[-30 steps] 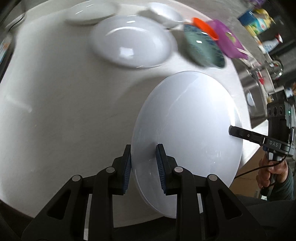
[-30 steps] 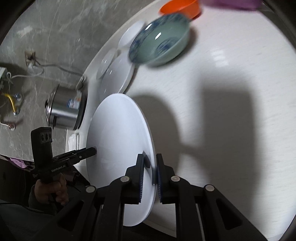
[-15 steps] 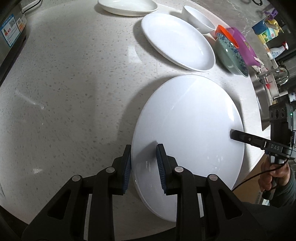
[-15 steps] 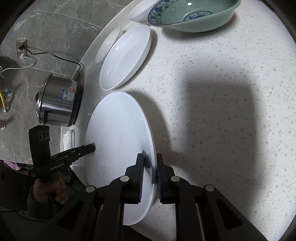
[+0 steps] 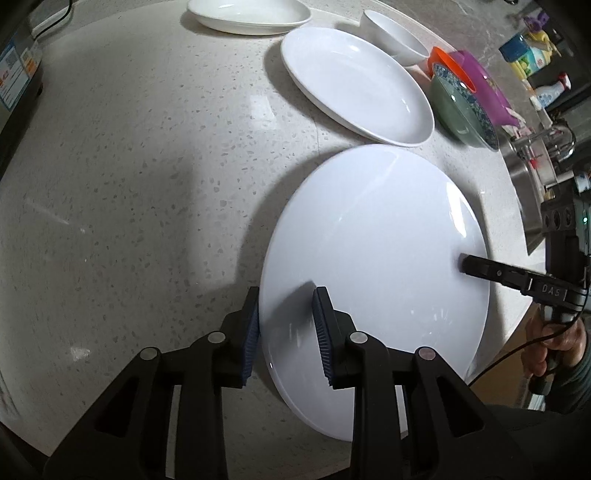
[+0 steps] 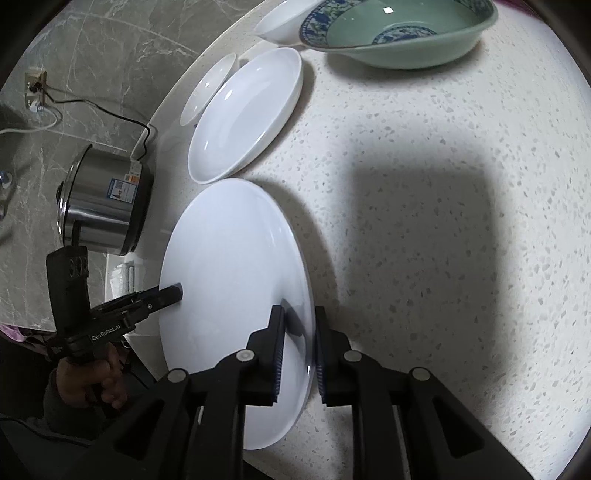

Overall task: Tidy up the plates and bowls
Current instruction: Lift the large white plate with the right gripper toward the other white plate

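A large flat white plate (image 5: 376,258) is held over the speckled counter, low above it. My left gripper (image 5: 286,325) is shut on its near rim. My right gripper (image 6: 298,350) is shut on the opposite rim of the same plate (image 6: 236,280). Each gripper shows in the other's view: the right one (image 5: 465,264) and the left one (image 6: 177,291). Just beyond lie a deep white plate (image 5: 354,81), a white oval dish (image 5: 247,16), a small white bowl (image 5: 395,37) and a green bowl with blue pattern (image 6: 402,37).
Orange (image 5: 443,59) and purple (image 5: 484,88) bowls stand behind the green bowl. A steel rice cooker (image 6: 103,206) stands at the counter's left, its cord running to a wall socket. A sink with tap (image 5: 546,140) lies to the right. The counter edge (image 5: 517,229) curves close by.
Both grippers have carried the large plate forward and lower toward the deep white plate. The other dishes now appear closer. The grips are unchanged.
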Motion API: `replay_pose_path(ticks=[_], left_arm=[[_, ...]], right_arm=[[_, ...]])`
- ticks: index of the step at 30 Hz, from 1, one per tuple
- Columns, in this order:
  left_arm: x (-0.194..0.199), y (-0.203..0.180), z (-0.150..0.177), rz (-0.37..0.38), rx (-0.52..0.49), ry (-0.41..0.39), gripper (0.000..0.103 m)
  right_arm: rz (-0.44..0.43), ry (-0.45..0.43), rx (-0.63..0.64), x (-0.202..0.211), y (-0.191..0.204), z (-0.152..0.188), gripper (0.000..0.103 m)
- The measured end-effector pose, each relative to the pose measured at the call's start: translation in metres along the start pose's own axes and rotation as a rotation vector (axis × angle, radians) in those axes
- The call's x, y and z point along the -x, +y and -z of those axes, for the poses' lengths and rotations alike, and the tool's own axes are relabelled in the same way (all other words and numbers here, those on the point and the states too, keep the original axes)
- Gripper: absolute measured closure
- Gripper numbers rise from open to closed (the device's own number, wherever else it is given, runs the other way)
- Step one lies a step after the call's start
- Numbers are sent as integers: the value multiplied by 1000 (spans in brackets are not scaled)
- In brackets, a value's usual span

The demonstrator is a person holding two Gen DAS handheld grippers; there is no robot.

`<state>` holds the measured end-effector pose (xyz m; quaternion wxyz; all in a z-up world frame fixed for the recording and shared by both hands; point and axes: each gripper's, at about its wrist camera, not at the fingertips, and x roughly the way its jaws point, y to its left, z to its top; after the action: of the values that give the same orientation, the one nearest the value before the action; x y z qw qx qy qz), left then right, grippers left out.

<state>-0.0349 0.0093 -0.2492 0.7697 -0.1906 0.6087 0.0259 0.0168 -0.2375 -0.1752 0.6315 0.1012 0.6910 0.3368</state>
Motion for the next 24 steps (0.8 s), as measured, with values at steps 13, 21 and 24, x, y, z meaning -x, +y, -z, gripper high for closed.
replay_pose_path(ticks=[13,21,24], left_arm=[[10,9,-5,90,1,-30,38],[42,16,-23,124,-82,-125,0],[53,14,-38,73,-159,-173,0]], right_arm=[[156,-50,99,-1,24,6,79],[247,-205,102,31,32,15,36],[200,-309,68,63,31,15,6]])
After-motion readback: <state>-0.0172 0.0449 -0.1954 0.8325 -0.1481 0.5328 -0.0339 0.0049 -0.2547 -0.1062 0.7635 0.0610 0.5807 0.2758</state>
